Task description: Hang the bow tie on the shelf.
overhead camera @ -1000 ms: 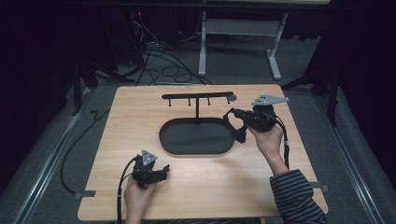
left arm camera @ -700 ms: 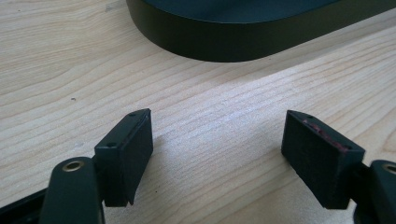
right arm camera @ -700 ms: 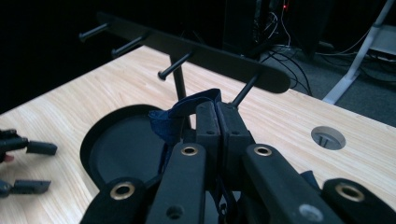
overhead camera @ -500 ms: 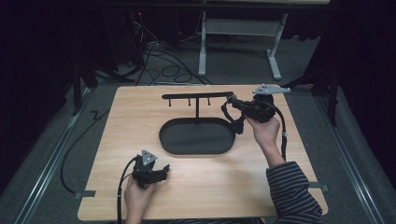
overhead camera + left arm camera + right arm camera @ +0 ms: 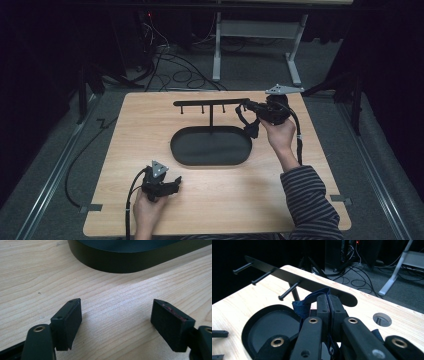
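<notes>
Now the right gripper (image 5: 328, 303) is up beside the near end of the rack's bar (image 5: 312, 285), jaws pinched tight on a dark blue strap (image 5: 305, 305) whose loop pokes out to one side of the pads. Seen from above, that same right gripper (image 5: 248, 119) sits just off the end of the bar, the strap dangling dark beneath it, right over the far edge of the oval tray (image 5: 180, 150).

My read: the job is hanging that loop on a peg (image 5: 288, 292). To do it well, keep the grip firm, line the open loop up with the peg's knobbed tip, then slide it along the shaft before letting go. A loop that folds flat will just bump the tip, so a slight tilt of the wrist should help it gape.

Meanwhile the left gripper (image 5: 116, 322) rests low over the bare table (image 5: 30, 277), jaws wide apart with nothing between them, the tray's wall just ahead.

Count time: two grippers, one strap, one tray, one rack with three pegs showing in the right gripper view, all three bare.
</notes>
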